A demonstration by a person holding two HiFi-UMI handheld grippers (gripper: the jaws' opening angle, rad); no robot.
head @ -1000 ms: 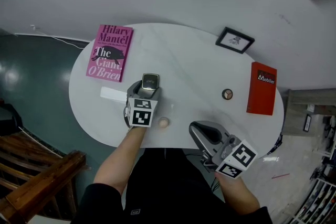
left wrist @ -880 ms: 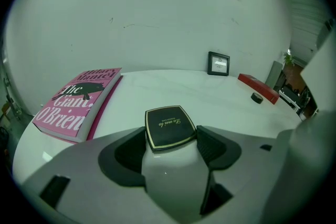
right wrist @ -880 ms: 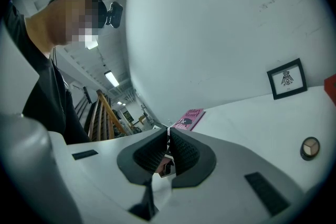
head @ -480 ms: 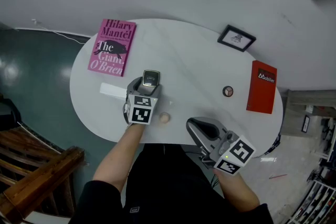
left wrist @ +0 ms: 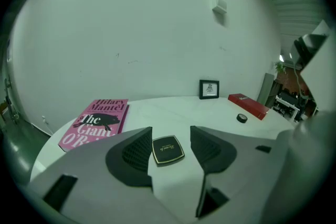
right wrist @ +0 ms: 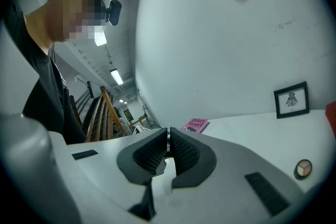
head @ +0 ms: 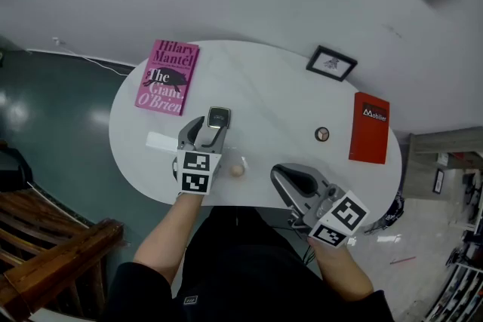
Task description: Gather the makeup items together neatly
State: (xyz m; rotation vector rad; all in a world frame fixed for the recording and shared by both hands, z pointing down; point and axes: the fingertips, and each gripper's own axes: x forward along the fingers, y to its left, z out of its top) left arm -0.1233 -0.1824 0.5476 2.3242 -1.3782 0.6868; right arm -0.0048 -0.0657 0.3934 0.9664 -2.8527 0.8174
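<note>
A black square compact with a gold rim lies flat on the white oval table. It sits between the jaws of my left gripper, which are closing; a gap still shows on each side of it. In the head view the compact is at the tip of the left gripper. A small beige round puff lies just right of that gripper. A small round makeup pot sits farther right. My right gripper hovers at the table's front edge, shut and holding nothing.
A pink book lies at the back left and a red book at the right. A small framed picture stands at the back. A white flat item lies left of the left gripper. A wooden railing is below left.
The left gripper's jaws have narrowed around the black compact. The right gripper stays shut in about the same place.
</note>
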